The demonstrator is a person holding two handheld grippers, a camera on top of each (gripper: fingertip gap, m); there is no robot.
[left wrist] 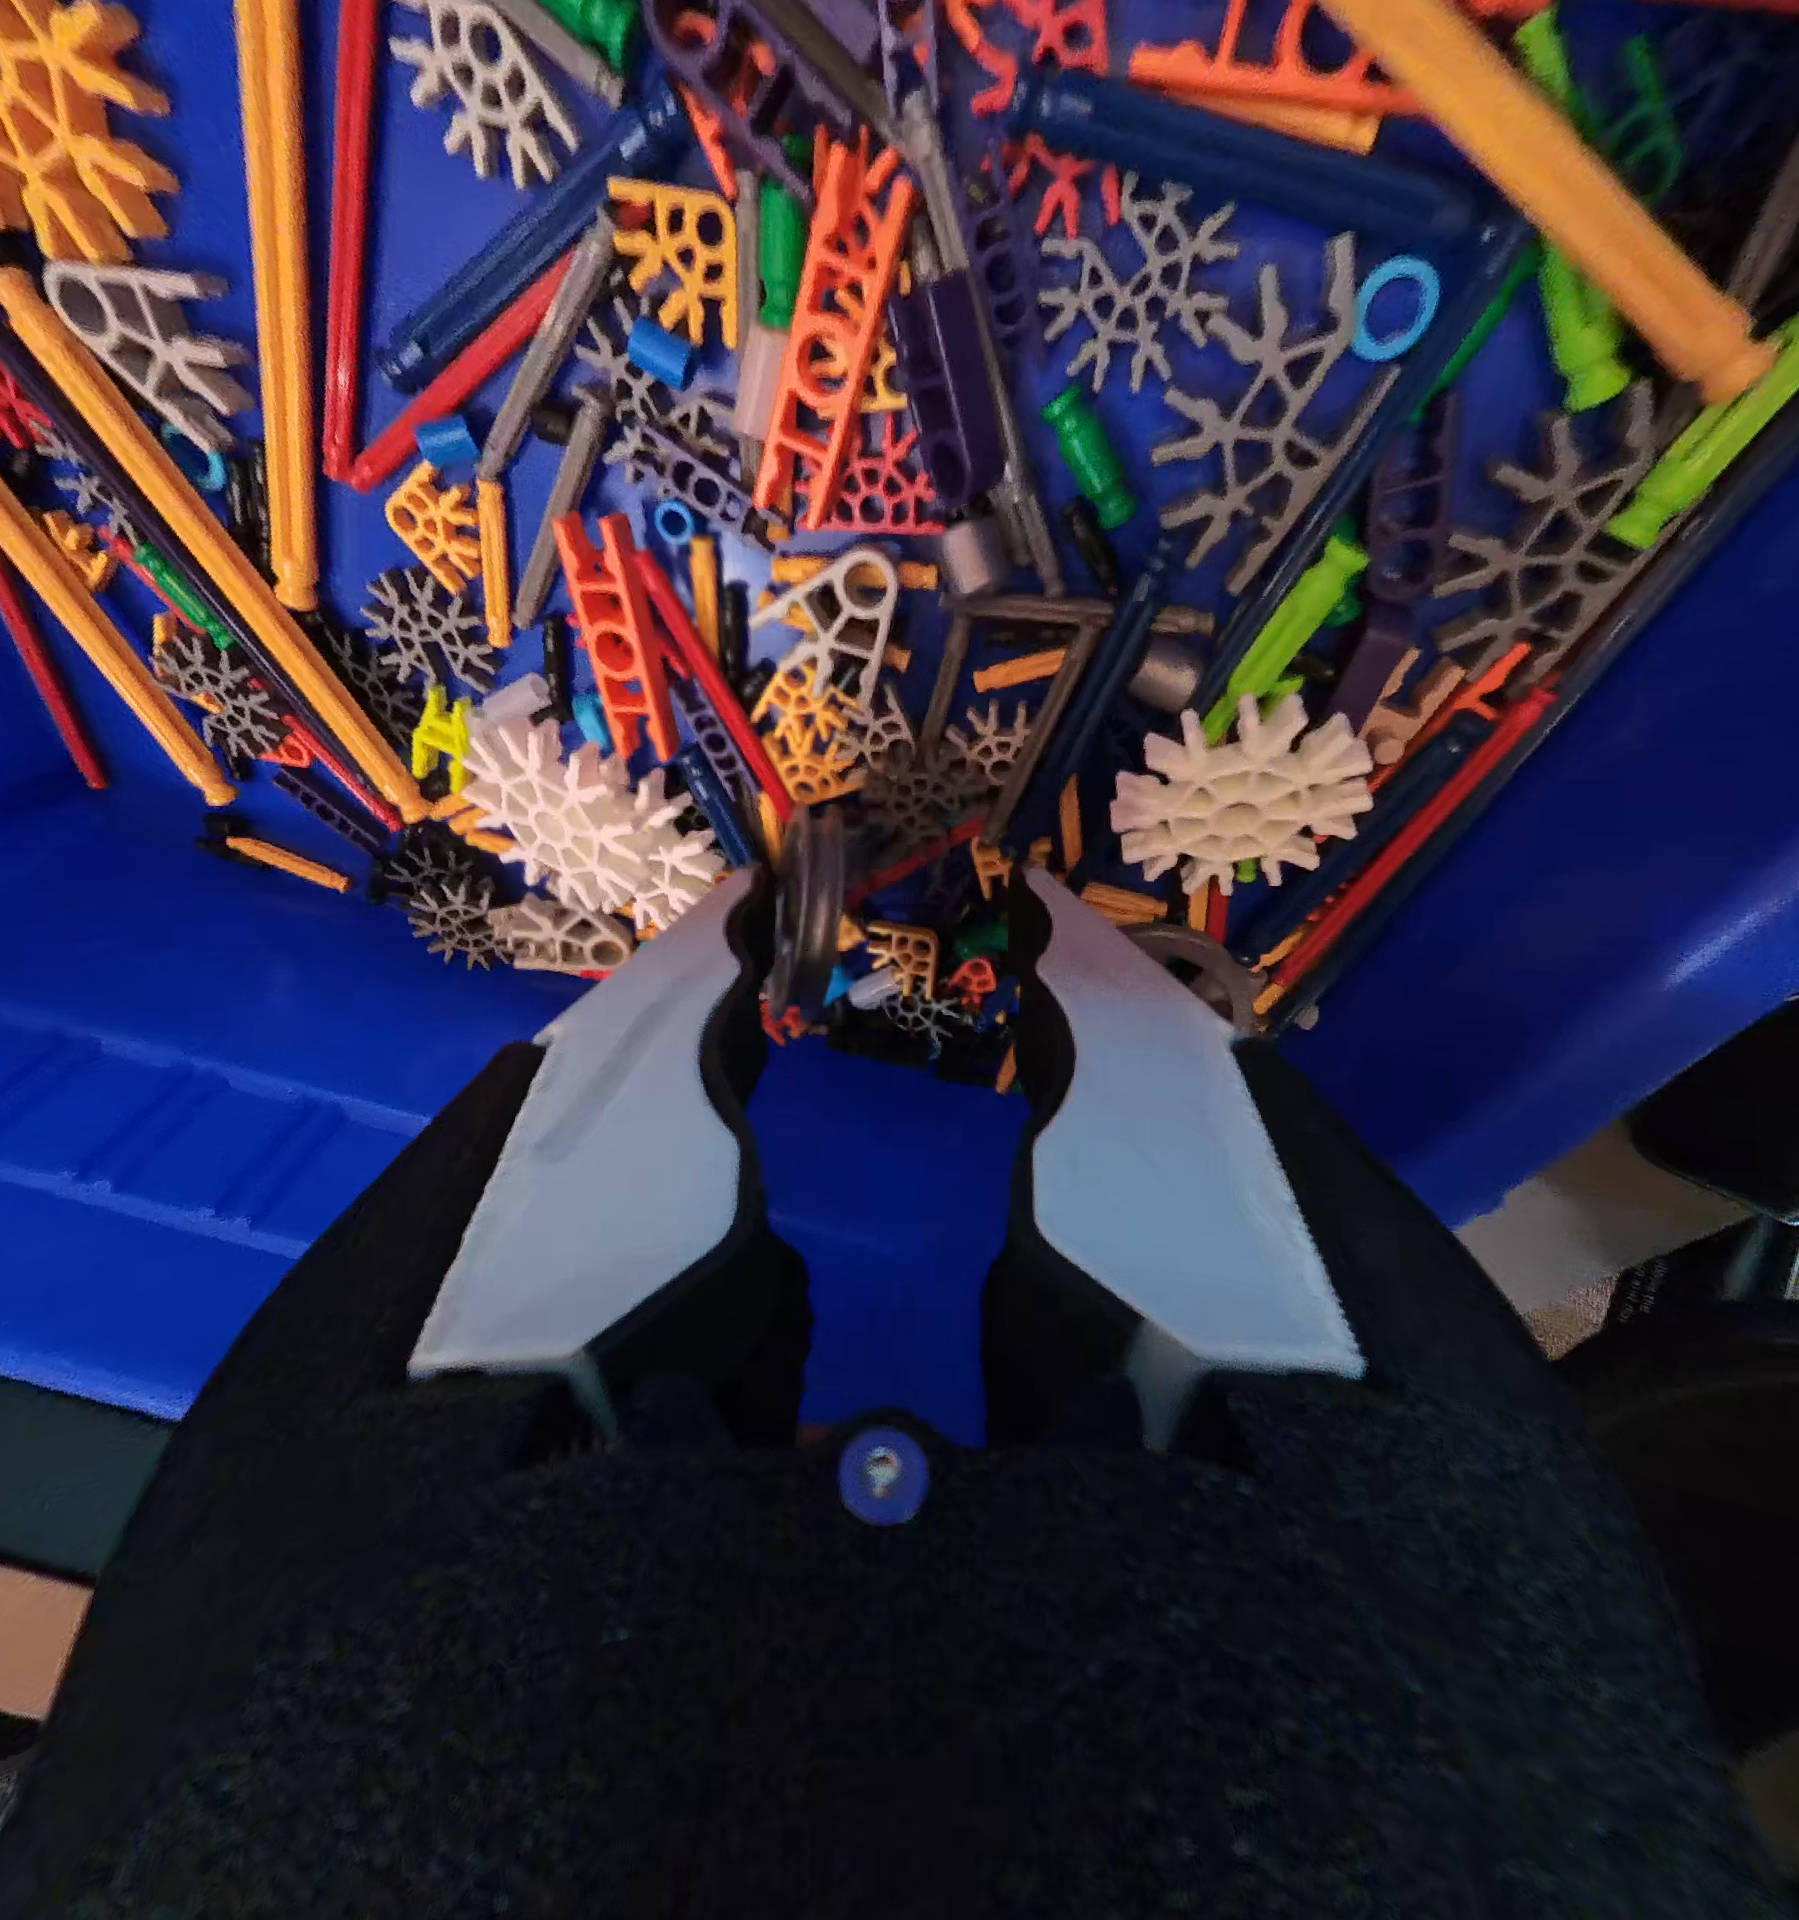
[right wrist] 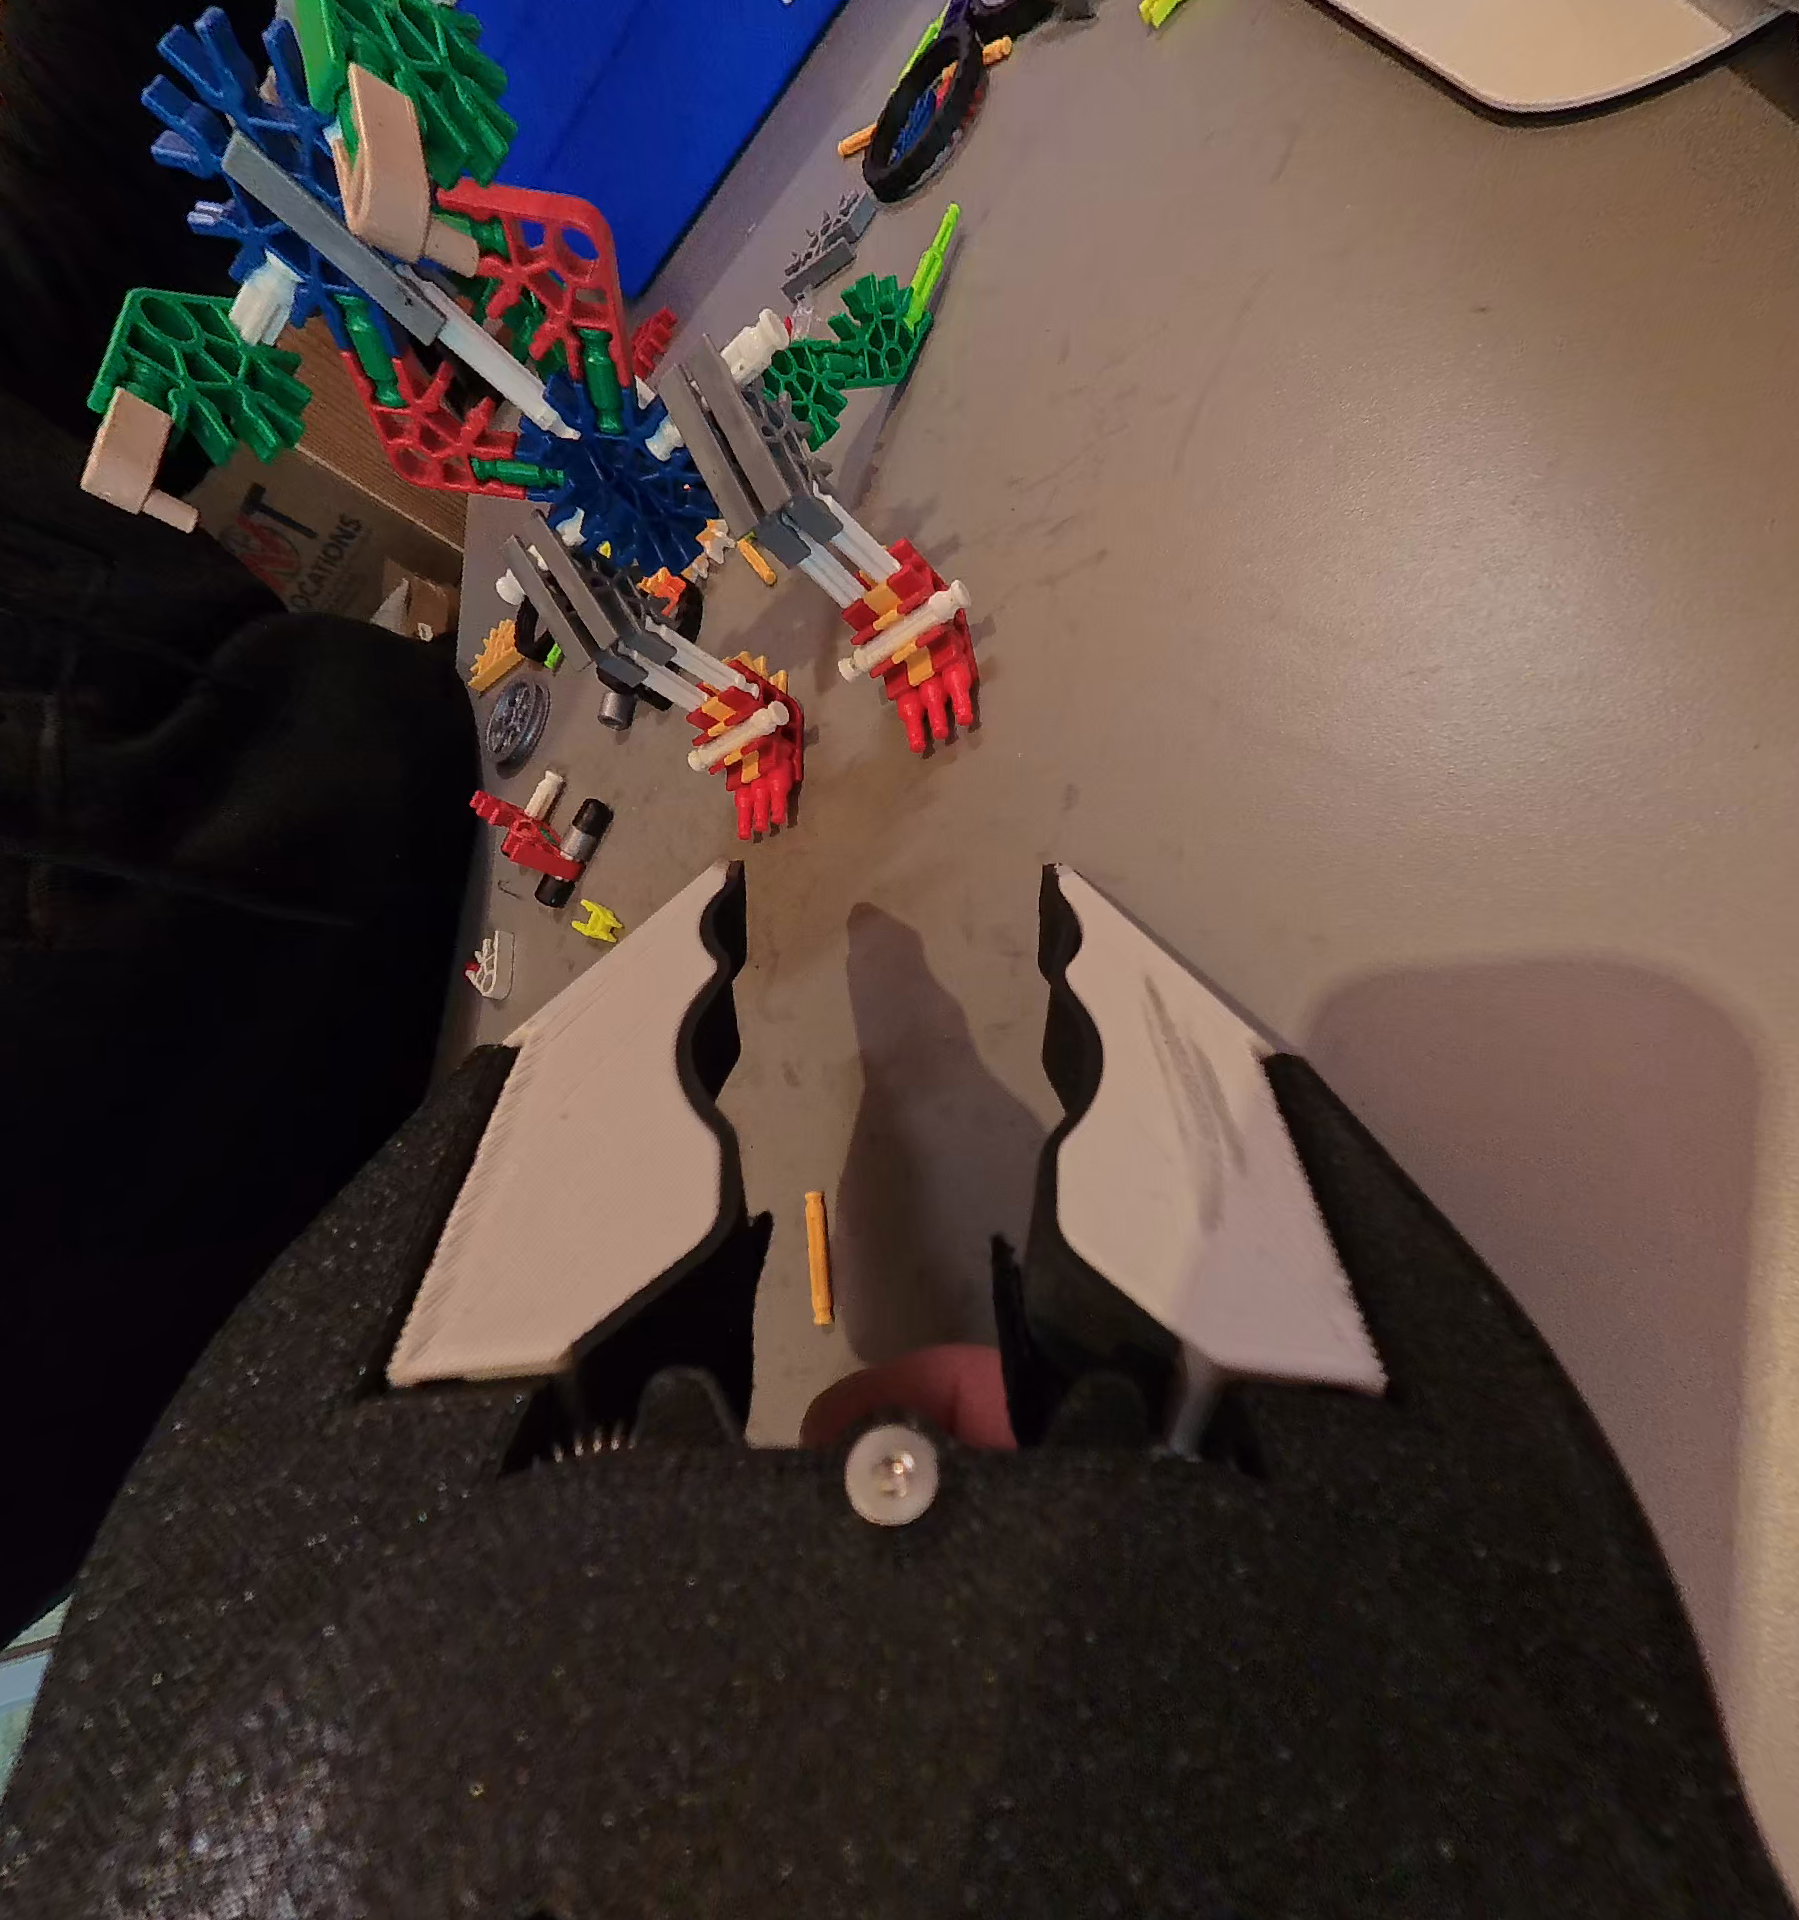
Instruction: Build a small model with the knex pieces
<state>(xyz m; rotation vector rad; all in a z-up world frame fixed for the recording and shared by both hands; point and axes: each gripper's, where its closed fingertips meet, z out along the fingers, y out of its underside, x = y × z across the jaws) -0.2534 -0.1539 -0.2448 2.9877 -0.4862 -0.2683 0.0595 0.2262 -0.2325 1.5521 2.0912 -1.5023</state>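
In the left wrist view my left gripper [left wrist: 887,894] is open and reaches into a blue bin [left wrist: 199,1091] full of plastic construction rods and connectors. A dark ring-shaped wheel piece [left wrist: 807,909] stands on edge against the inner side of its left finger [left wrist: 625,1122]. White snowflake connectors lie left [left wrist: 588,821] and right [left wrist: 1243,795] of the tips. In the right wrist view my right gripper [right wrist: 890,873] is open and empty above a grey table [right wrist: 1342,623]. A built model [right wrist: 604,457] of blue, green and red connectors with red-tipped legs stands just beyond it. A short orange rod [right wrist: 818,1257] lies between the fingers.
Loose small parts lie along the table's left edge, among them a grey wheel [right wrist: 517,719] and a red piece [right wrist: 536,831]. A black tyre [right wrist: 921,114] and the blue bin [right wrist: 646,125] sit farther back. A white object [right wrist: 1529,52] is at the far right. Left tips to right tips: about 50 cm.
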